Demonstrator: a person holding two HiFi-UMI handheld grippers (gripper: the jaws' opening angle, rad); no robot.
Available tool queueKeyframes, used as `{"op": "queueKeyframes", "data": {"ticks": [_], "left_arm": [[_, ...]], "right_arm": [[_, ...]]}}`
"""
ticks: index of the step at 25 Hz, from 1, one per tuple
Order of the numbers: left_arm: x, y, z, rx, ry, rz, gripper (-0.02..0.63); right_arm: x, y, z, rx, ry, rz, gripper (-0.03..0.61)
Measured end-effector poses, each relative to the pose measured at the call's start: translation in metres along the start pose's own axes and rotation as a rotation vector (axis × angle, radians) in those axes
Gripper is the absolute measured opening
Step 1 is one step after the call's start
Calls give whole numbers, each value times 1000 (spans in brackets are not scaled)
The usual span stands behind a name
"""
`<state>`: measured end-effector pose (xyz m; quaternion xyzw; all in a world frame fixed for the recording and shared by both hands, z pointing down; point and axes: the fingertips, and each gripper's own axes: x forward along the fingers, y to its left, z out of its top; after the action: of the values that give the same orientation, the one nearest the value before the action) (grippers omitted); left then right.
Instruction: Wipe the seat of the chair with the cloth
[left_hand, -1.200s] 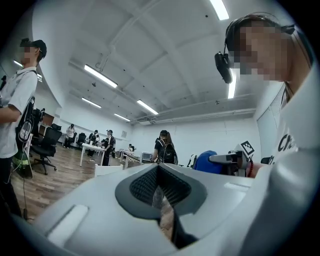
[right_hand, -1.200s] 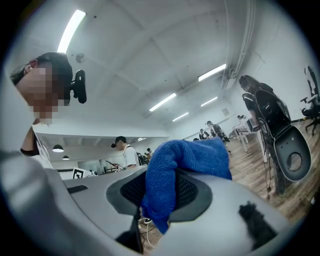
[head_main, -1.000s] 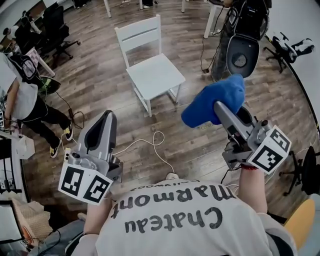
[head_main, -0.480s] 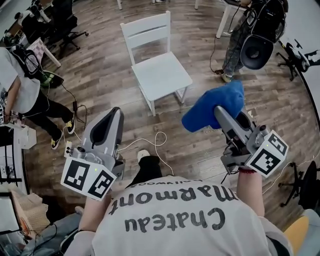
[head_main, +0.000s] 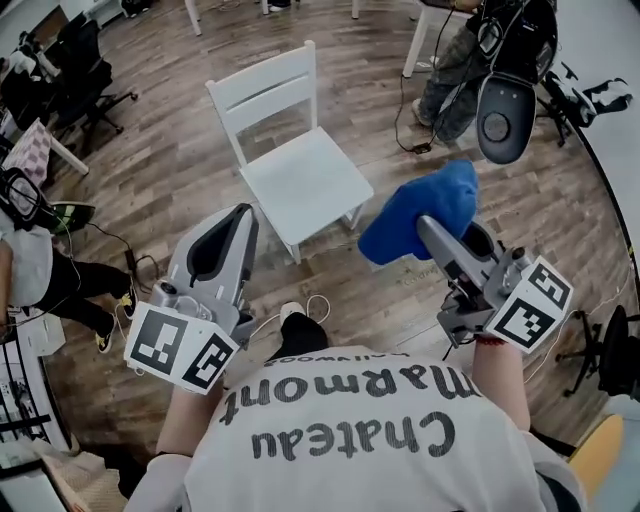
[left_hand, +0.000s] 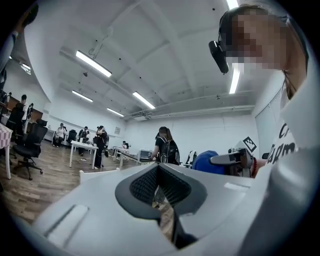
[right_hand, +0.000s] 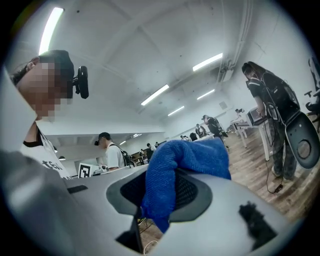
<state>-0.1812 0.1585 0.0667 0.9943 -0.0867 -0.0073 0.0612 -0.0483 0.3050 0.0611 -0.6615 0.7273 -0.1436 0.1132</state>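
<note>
here right hand-held gripper (head_main: 432, 232) clamps blue cloth (head_main: 420, 205), left hand-held gripper (head_main: 240, 216) closed empty, chair (head_main: 305, 180) and standing person (head_main: 450, 62) ahead.

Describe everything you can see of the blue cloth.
The cloth is bright blue, with a looped, towel-like texture. It is bunched into a soft lump, clamped in the right gripper, a fold hanging down between the jaws. It is held in the air, to the right of the white chair, not touching it.

Grey left hand-held gripper (head_main: 241, 214) and right hand-held gripper (head_main: 427, 224) carry black-and-white marker cubes (head_main: 181, 351); dark-lettered white T-shirt (head_main: 350, 432).
</note>
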Motion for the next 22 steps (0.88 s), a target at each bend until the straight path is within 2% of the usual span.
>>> {"op": "queueKeyframes", "data": {"ticks": [5,12,18,22], "left_arm": [[27,76,15,-42,-10,-3,8],[47,169,17,-54,-13,53,8],[60,205,0,-76,-18,49,8],[75,224,-4,-80,-7,57,8]], "right_arm": [[76,-18,13,3,8,-4,114],[161,-38,15,-61,61,-28,114],[198,-46,2,-114,80,-16,115],[216,-60,5,-97,81,-13,117]]}}
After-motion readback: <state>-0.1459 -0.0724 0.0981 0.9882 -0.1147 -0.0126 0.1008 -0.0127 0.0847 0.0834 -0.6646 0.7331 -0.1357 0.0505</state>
